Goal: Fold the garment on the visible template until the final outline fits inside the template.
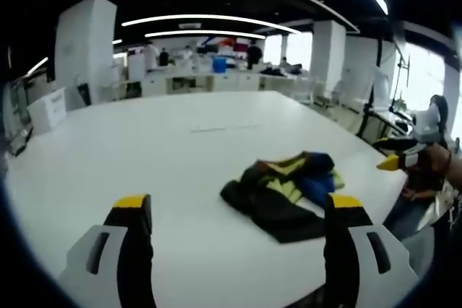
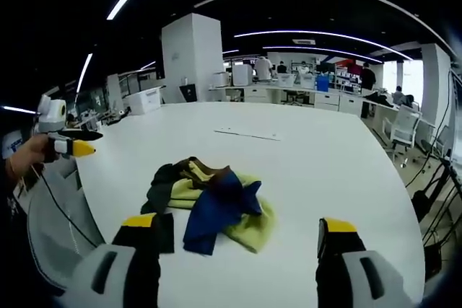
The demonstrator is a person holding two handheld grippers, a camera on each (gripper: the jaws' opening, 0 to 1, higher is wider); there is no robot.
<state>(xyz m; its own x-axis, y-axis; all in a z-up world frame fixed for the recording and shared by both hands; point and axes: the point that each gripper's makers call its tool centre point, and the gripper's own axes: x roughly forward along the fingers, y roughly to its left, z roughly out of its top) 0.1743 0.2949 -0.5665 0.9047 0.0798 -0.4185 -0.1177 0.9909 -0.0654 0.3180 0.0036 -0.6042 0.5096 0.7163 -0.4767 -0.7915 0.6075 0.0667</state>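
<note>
A crumpled garment (image 1: 285,192) in black, yellow-green and blue lies in a heap on the white table (image 1: 144,142). In the left gripper view it sits near the table's right edge, just beyond my left gripper (image 1: 238,207), whose yellow-tipped jaws stand wide apart and hold nothing. My right gripper (image 1: 403,158) comes in from the right in a hand. In the right gripper view the garment (image 2: 209,200) lies right ahead of my right gripper (image 2: 240,225), open and apart from it. My left gripper (image 2: 68,143) hovers at the left edge. A thin faint line (image 2: 249,135) marks the table (image 2: 325,164) beyond the garment.
The table's edge runs close behind the garment on the person's side. A white pillar (image 2: 191,55), desks with people (image 2: 289,84) and chairs (image 2: 401,128) stand far behind. Grey clothing (image 2: 50,221) shows at the lower left.
</note>
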